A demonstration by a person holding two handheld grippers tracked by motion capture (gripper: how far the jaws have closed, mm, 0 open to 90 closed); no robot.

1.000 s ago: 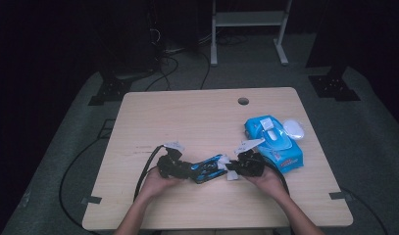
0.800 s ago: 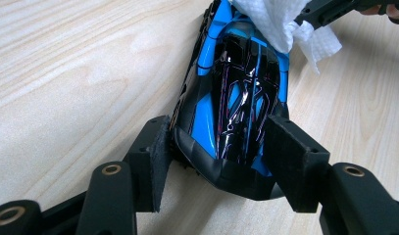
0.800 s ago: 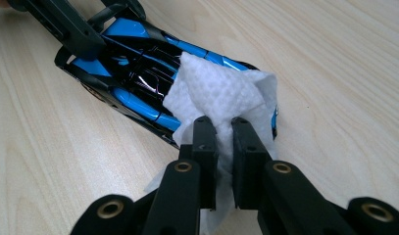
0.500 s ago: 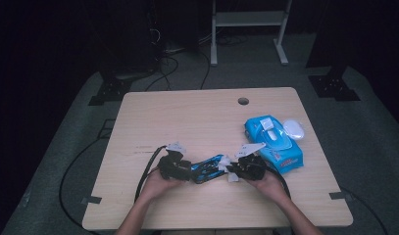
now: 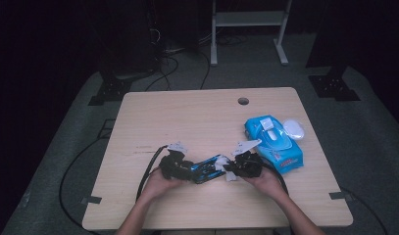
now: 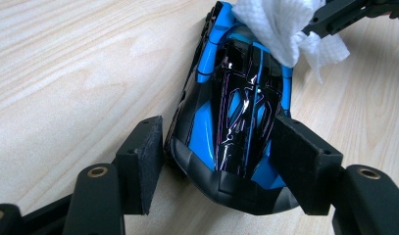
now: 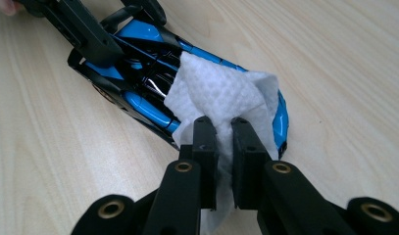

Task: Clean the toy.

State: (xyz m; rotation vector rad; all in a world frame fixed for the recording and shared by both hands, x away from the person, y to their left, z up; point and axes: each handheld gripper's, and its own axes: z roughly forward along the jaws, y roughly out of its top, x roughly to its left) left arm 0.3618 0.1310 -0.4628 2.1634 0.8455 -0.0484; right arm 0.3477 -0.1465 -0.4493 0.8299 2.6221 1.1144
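Observation:
A blue and black toy car (image 5: pixel 207 169) lies on the wooden table (image 5: pixel 187 117) near its front edge. My left gripper (image 5: pixel 191 172) stands around one end of the car (image 6: pixel 236 98). Its jaws have just been closing, and the pads (image 6: pixel 143 156) sit beside the car's flanks with a thin gap on one side. My right gripper (image 7: pixel 224 132) is shut on a white wipe (image 7: pixel 221 93), which rests crumpled on the other end of the car (image 7: pixel 143 32). The wipe (image 6: pixel 273 29) covers that end's bodywork.
A blue pack of wipes (image 5: pixel 275 142) lies at the right of the table, with a white oval thing (image 5: pixel 293 129) beside it. A cable hole (image 5: pixel 243 101) is at the back. Cables trail off the left side. A white stand (image 5: pixel 246 29) is on the floor beyond.

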